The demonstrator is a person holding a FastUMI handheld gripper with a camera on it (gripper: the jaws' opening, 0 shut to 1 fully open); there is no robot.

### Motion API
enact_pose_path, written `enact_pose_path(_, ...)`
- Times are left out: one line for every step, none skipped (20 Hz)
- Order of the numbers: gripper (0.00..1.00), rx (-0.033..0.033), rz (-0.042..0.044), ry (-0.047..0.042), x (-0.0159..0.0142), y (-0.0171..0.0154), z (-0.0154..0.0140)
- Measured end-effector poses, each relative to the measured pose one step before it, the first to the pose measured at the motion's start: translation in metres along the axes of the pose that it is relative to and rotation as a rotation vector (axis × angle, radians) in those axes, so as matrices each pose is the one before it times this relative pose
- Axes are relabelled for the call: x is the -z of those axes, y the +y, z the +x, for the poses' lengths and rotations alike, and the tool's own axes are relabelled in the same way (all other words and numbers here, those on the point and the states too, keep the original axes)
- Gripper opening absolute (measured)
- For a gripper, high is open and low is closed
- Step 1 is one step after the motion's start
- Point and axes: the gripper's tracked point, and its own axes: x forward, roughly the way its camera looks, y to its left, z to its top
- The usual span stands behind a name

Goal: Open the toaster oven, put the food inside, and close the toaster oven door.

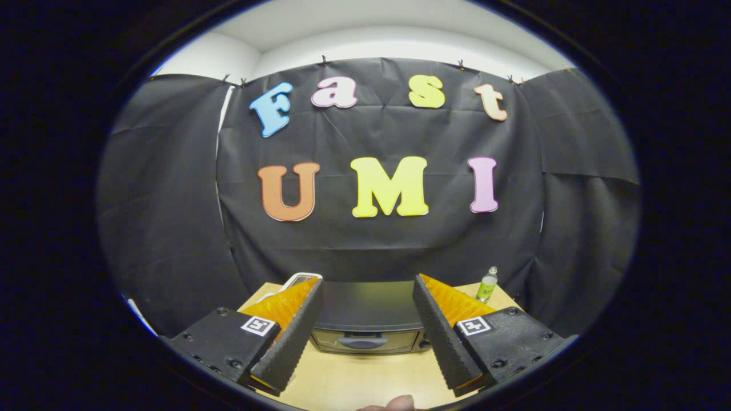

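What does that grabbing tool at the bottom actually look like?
The gripper has two long wedge-shaped fingers with ribbed, textured inner faces. Each sits on a black blocky mount with screws, carrying a small square black-and-white marker.

Toaster oven on table, bottle right.

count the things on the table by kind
toaster oven: 1, door shut, seen between the open fingers of the hand-held gripper
bottle: 1
white thing behind one finger: 1, cannot tell what
total: 3
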Motion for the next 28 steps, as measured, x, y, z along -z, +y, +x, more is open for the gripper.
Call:
enact_pose_path(0.99, -0.00064, -0.00439, -0.01488, -0.00325, -0.00026, -0.00971)
enact_pose_path(1.00, 0.00224, -0.00604, -0.01222, -0.00200, -0.00289, -0.00809)
enact_pose_path(1.00, 0.00528, -0.01015, -0.01559, -0.00300, -0.00403, -0.00674)
enact_pose_path(1.00, 0.01760, -0.00396, -0.00852, -0.00286, -0.00638, -0.00555)
enact_pose_path(1.00, 0.00861, -0.00168, -0.00969, -0.00134, -0.00619, -0.00498)
enact_pose_path(1.00, 0.00930, -0.00002, -0.00985, -0.00092, -0.00578, -0.00424)
enact_pose_path(1.00, -0.00148, -0.00152, -0.00493, -0.00001, -0.00473, -0.00218)
enact_pose_path(1.00, -0.00104, 0.00751, -0.00032, 0.00116, -0.00269, -0.00120)
enact_pose_path(1.00, 0.00282, 0.01268, 0.01679, 0.00573, -0.00395, 0.00094)
enact_pose_path(1.00, -0.00266, 0.01748, 0.01800, 0.00527, -0.00205, 0.00063)
enact_pose_path(1.00, 0.00955, 0.00765, 0.01378, 0.00390, -0.00598, 0.00160)
enact_pose_path(1.00, 0.01585, 0.00199, 0.00392, -0.00019, -0.00705, 0.00043)
enact_pose_path(1.00, 0.01638, -0.00226, 0.00108, 0.00013, -0.00880, 0.00151)
enact_pose_path(1.00, 0.01507, -0.00058, 0.00017, 0.00078, -0.00619, 0.00020)
enact_pose_path(1.00, 0.00935, 0.00350, 0.00462, 0.00209, -0.00365, 0.00160)
enact_pose_path(1.00, 0.00374, 0.00520, 0.00745, 0.00096, -0.00143, -0.00027)
enact_pose_path(1.00, -0.00085, 0.00555, 0.00883, 0.00256, -0.00032, 0.00054)
enact_pose_path(1.00, -0.00534, 0.00184, 0.00378, -0.00002, 0.00154, -0.00014)
enact_pose_path(1.00, -0.00277, -0.00137, 0.00141, -0.00009, 0.00040, 0.00063)
enact_pose_path(1.00, -0.00386, -0.00267, -0.00166, -0.00069, 0.00090, -0.00131)
enact_pose_path(1.00, -0.00168, -0.00008, -0.00534, -0.00070, 0.00077, -0.00036)
enact_pose_path(1.00, 0.00336, 0.00071, -0.00011, -0.00127, -0.00030, 0.00005)
enact_pose_path(1.00, -0.00335, 0.00099, 0.00508, 0.00241, -0.00108, 0.00109)
enact_pose_path(1.00, -0.00542, 0.00454, 0.00610, 0.00176, 0.00125, -0.00101)
enact_pose_path(1.00, -0.00726, 0.00771, 0.00399, 0.00094, -0.00007, 0.00017)
enact_pose_path(1.00, -0.00146, 0.00667, 0.00345, 0.00039, -0.00083, -0.00063)
enact_pose_path(1.00, -0.00255, 0.00678, -0.00102, 0.00076, -0.00177, 0.00096)
enact_pose_path(1.00, 0.00451, 0.00476, -0.00446, -0.00109, -0.00192, -0.00114)
